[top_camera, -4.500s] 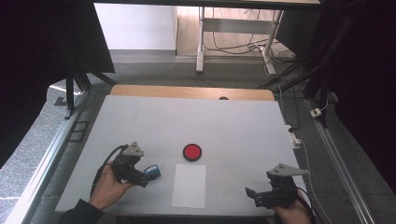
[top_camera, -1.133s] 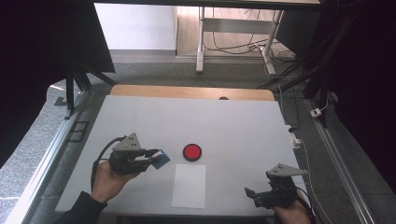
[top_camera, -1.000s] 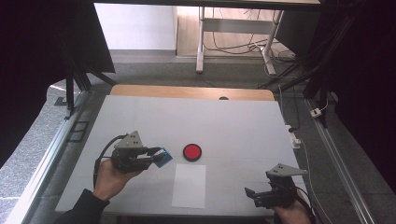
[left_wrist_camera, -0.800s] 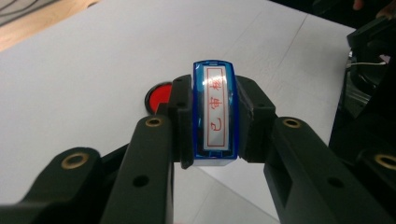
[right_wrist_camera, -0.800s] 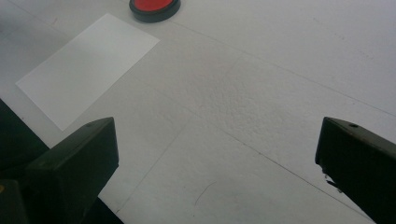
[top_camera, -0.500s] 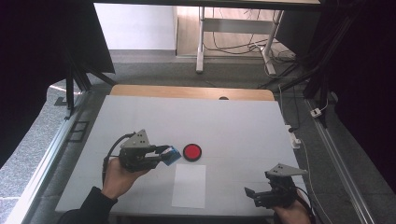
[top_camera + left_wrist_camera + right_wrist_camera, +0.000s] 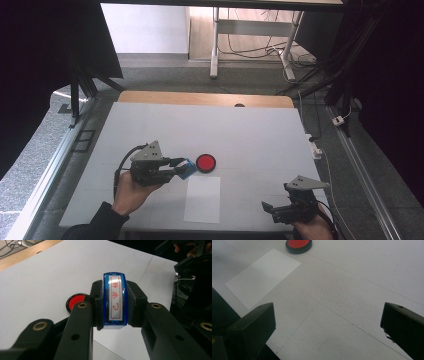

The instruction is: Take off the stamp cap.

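So the left gripper (image 7: 113,302) is clamped on a small blue stamp (image 7: 115,300) with a white label and red characters, held just beside the red ink pad (image 7: 205,163). Right gripper (image 7: 281,210) sits wide open, holding nothing, near the table's front edge.

Glossy blue plastic stamp (image 7: 115,301) between matt black fingers (image 7: 136,303); matt white paper sheet (image 7: 202,199) on a finely textured table (image 7: 362,290).

The high view looks forward and down over the whole tabletop (image 7: 250,125). Both gripper views sit low and close, sharing the red ink pad (image 7: 205,163) near its middle.
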A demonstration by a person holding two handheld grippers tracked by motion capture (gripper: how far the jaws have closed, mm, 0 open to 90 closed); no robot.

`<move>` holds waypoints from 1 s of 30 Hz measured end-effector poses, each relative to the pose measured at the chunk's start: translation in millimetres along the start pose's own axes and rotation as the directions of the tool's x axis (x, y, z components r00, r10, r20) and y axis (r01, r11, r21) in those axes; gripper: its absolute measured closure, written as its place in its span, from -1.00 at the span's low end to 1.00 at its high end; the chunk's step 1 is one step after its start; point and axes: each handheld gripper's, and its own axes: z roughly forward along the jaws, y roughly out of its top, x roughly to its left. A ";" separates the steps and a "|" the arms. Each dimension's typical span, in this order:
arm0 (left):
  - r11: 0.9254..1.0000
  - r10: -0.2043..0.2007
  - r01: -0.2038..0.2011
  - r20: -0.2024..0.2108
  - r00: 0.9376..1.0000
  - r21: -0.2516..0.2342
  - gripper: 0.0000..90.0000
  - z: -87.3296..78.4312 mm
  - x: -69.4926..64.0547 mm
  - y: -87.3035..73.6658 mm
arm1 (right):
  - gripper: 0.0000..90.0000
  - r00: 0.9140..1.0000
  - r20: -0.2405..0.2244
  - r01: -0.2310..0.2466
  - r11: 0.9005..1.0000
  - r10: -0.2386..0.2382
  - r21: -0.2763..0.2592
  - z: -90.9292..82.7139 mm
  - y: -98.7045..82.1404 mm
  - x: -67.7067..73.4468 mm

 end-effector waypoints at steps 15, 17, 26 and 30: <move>0.999 -0.034 0.034 0.046 0.998 0.008 0.56 1.7 3.2 -4.9 | -1.00 0.997 -0.044 0.063 0.996 -0.066 -0.059 -1.9 11.1 12.3; 1.000 -0.028 0.027 0.052 0.998 0.010 0.56 2.8 2.9 -5.3 | -1.00 0.995 -0.056 0.076 0.995 -0.080 -0.067 -1.0 14.0 15.1; 1.000 -0.007 0.006 0.069 0.998 0.016 0.56 4.1 3.6 -6.8 | -1.00 0.986 -0.112 0.114 0.988 -0.126 -0.105 4.3 25.4 23.8; 1.000 -0.008 0.007 0.073 0.997 0.011 0.56 2.9 4.4 -7.2 | -1.00 0.979 -0.132 0.139 0.984 -0.152 -0.109 7.4 30.2 24.6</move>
